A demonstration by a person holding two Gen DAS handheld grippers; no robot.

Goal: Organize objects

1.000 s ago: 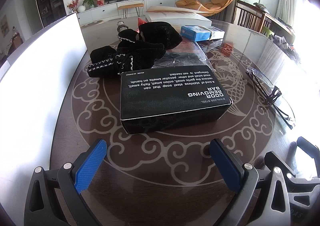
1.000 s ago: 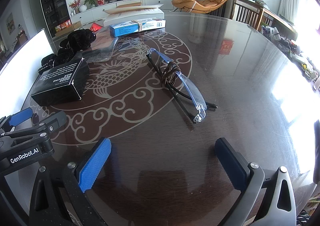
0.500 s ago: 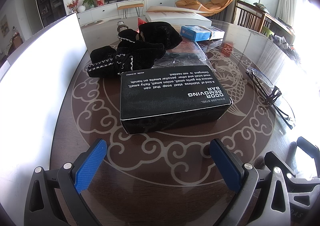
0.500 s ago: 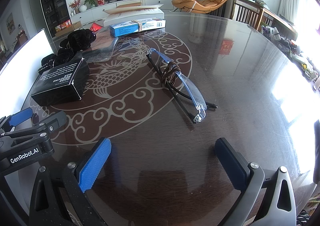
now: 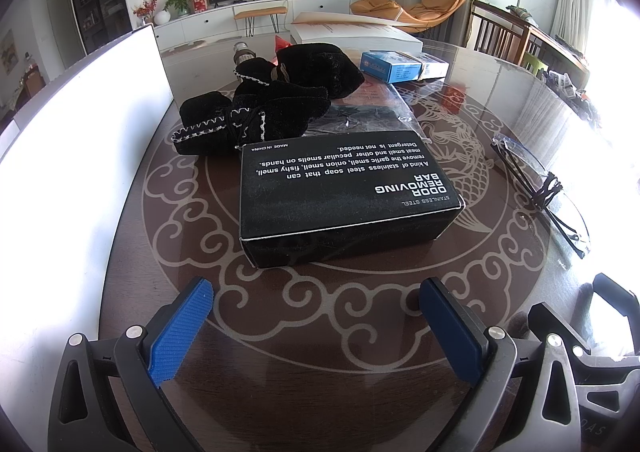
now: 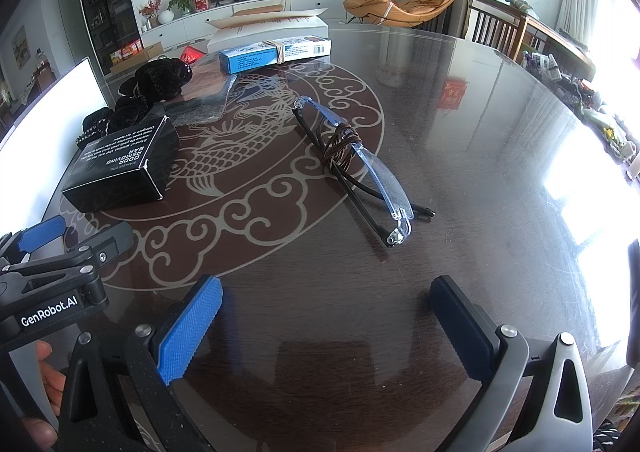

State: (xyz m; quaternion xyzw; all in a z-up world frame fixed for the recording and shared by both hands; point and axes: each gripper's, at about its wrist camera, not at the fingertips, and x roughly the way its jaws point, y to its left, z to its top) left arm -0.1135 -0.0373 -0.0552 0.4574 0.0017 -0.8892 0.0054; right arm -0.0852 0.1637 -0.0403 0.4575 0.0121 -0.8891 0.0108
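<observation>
My left claw (image 5: 316, 326) hangs low over the table (image 5: 328, 404), jaws spread wide with nothing between them. To its left stands a white board (image 5: 80, 156). Straight ahead, just past the fingertips, lies the black box (image 5: 340, 192); its lid, upside down to me, reads "STAINLESS STEEL ODOR REMOVING BAR", "A kind of stainless steel soap that can remove the garlic smell, onion smell, fishy smell" and "MADE IN CHINA". Behind the box, touching its far edge, sit black pouches (image 5: 276, 100) with pale stitching. Farther back and to the right is a blue carton (image 5: 390, 66), its print too small to read.

My right claw (image 6: 326, 326) is likewise spread and holds nothing. At its left the other tool's body shows "GenRobot.AI" (image 6: 48, 314). Ahead and slightly right, well clear of the fingertips, lie folded glasses (image 6: 356, 166) with a brown cord wound round the middle.
</observation>
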